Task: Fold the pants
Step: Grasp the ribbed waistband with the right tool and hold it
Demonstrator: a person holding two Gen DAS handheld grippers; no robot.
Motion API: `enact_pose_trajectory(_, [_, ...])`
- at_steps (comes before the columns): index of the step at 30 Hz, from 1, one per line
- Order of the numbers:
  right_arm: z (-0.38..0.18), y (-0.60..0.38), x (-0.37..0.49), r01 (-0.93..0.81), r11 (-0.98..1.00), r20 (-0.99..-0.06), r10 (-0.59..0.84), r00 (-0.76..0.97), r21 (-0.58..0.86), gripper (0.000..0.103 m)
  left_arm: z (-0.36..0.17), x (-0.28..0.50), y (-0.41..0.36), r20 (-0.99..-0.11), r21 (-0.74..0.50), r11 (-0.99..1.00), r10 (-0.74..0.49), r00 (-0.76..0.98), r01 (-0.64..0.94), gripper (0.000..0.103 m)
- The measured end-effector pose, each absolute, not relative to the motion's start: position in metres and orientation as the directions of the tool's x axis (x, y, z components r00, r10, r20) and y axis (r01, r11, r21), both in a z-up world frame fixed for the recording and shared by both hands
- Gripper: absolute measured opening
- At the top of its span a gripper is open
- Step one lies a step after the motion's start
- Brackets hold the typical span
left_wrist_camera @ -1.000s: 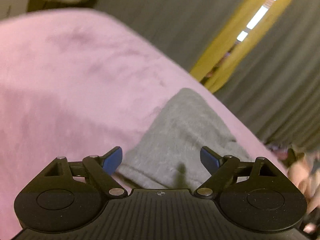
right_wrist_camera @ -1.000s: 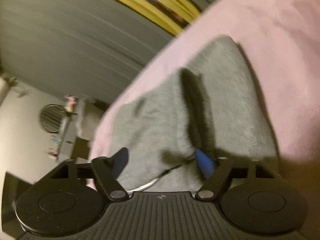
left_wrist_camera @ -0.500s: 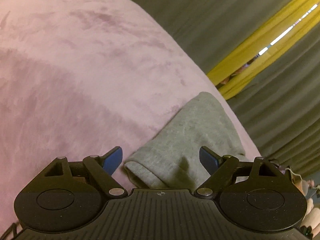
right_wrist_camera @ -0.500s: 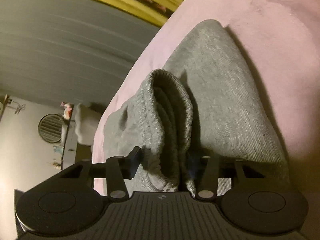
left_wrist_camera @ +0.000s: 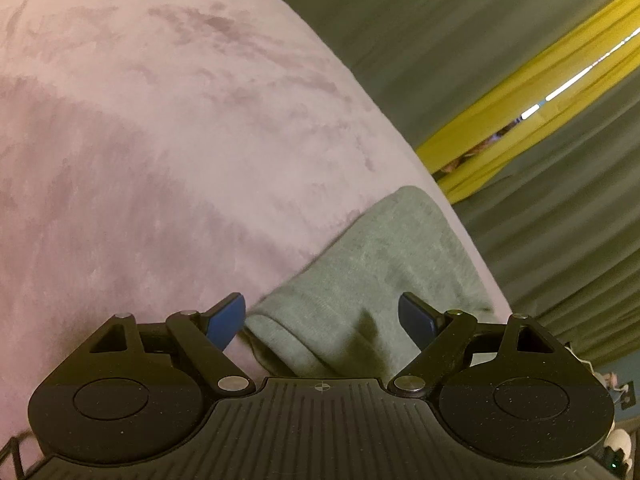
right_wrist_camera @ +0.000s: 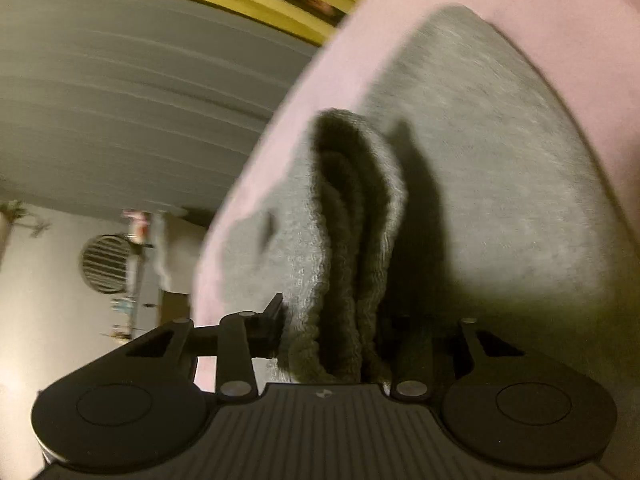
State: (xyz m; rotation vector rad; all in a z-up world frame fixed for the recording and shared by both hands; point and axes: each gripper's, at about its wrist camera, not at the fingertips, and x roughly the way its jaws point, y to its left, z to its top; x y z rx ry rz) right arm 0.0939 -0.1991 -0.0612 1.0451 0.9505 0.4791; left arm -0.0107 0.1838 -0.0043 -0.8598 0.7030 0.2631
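Grey pants lie folded on a pink blanket, near its right edge. My left gripper hovers low over their near folded hem, open, blue pads well apart, nothing pinched. In the right wrist view the pants spread away up the blanket. Their thick ribbed band stands bunched up between the jaws of my right gripper. Those jaws are closing, and the left pad presses into the band; the right pad is lost in shadow behind the cloth.
The blanket drops off at an edge beside the pants. Beyond it hang grey curtains and a yellow curtain. A pale wall with a round slatted vent and a small shelf shows at the left of the right wrist view.
My right jaws have narrowed from wide apart onto the ribbed band, which now stands bunched and lifted between them. The left gripper stays open and has rolled a little over the hem.
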Motion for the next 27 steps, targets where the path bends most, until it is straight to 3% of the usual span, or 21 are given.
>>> enact_pose_trajectory(2, [-0.057, -0.193, 0.093, 0.071, 0.452, -0.417, 0.736, 0.533, 0.889, 0.045, -0.005, -0.010, 0.184, -0.667, -0.601, 0.634, -0.061, 0.742, -0.487, 0.088])
enact_pose_trajectory(4, [-0.060, -0.182, 0.097, 0.097, 0.476, -0.454, 0.731, 0.510, 0.874, 0.056, -0.006, -0.010, 0.187, -0.670, -0.609, 0.618, -0.066, 0.739, -0.497, 0.088])
enact_pose_trajectory(5, [-0.060, -0.178, 0.101, 0.109, 0.512, -0.493, 0.717, 0.493, 0.852, 0.056, -0.007, -0.011, 0.189, -0.668, -0.616, 0.608, -0.067, 0.741, -0.500, 0.088])
enact_pose_trajectory(7, [-0.052, -0.166, 0.105, 0.093, 0.585, -0.548, 0.677, 0.491, 0.806, 0.044, -0.009, -0.012, 0.193, -0.669, -0.629, 0.593, -0.082, 0.739, -0.504, 0.088])
enact_pose_trajectory(10, [-0.019, -0.151, 0.101, -0.009, 0.630, -0.530, 0.661, 0.531, 0.776, 0.039, -0.009, -0.013, 0.203, -0.663, -0.653, 0.567, -0.109, 0.741, -0.502, 0.090])
enact_pose_trajectory(15, [0.027, -0.170, 0.092, -0.143, 0.684, -0.465, 0.619, 0.633, 0.716, 0.038, 0.004, -0.024, 0.227, -0.657, -0.622, 0.575, -0.015, 0.754, -0.531, 0.096])
enact_pose_trajectory(19, [0.012, -0.183, 0.099, -0.095, 0.783, -0.565, 0.521, 0.640, 0.615, 0.039, 0.006, -0.020, 0.245, -0.752, -0.439, 0.677, 0.083, 0.654, -0.590, 0.098])
enact_pose_trajectory(23, [-0.036, -0.189, 0.106, 0.044, 0.841, -0.717, 0.432, 0.547, 0.540, 0.039, -0.003, -0.026, 0.258, -0.796, -0.397, 0.647, 0.111, 0.595, -0.651, 0.098])
enact_pose_trajectory(27, [-0.038, -0.187, 0.105, 0.018, 0.837, -0.693, 0.440, 0.571, 0.547, 0.040, -0.011, -0.032, 0.271, -0.811, -0.382, 0.627, 0.124, 0.572, -0.679, 0.098])
